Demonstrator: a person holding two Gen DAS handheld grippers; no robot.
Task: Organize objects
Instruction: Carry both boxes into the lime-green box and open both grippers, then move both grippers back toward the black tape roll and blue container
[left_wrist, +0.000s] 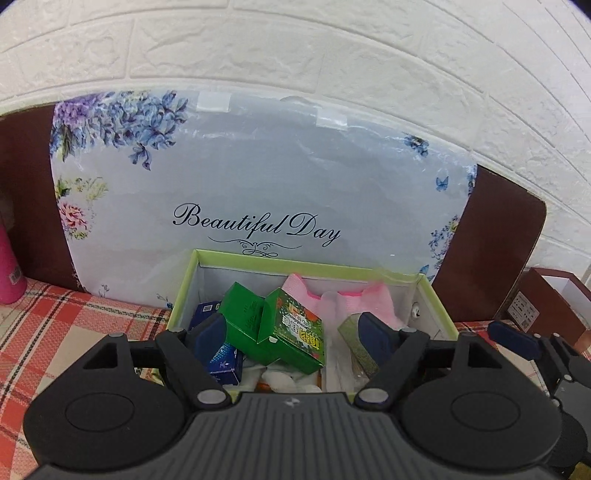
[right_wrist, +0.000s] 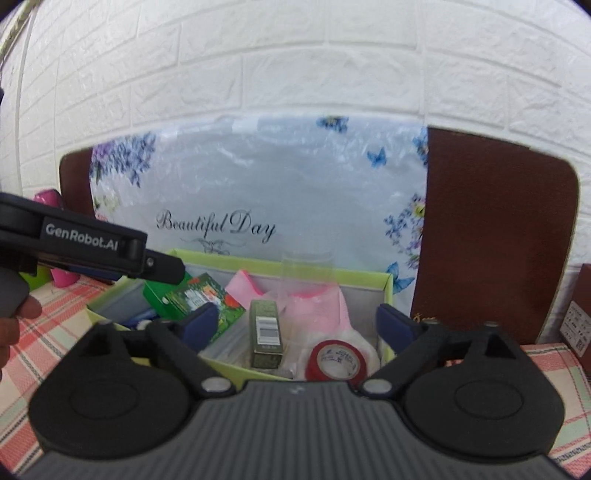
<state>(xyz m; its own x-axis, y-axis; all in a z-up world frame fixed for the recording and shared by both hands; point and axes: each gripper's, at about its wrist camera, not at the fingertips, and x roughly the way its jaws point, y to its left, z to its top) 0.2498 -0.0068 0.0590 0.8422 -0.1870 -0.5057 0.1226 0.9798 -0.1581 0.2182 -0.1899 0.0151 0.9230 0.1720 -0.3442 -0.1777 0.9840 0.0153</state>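
A light green open box (left_wrist: 192, 280) stands on the plaid cloth, filled with small items. In it lie a plain green carton (left_wrist: 243, 317), a green patterned carton (left_wrist: 299, 332), a blue carton (left_wrist: 225, 360) and pink cloth (left_wrist: 299, 288). My left gripper (left_wrist: 291, 330) hovers open over the box's left half, with the green cartons between its fingers but untouched. My right gripper (right_wrist: 297, 323) is wide open over the right half, above an olive carton (right_wrist: 266, 332) and a red tape roll (right_wrist: 338, 360). Its fingers touch nothing. A clear plastic cup (right_wrist: 306, 266) stands at the box's back.
A floral "Beautiful Day" cushion pack (left_wrist: 258, 177) leans on a brown board (left_wrist: 487, 243) against the white brick wall. A pink bottle (left_wrist: 9, 266) stands far left, a brown carton (left_wrist: 543, 299) far right. Plaid cloth (left_wrist: 55, 332) covers the surface.
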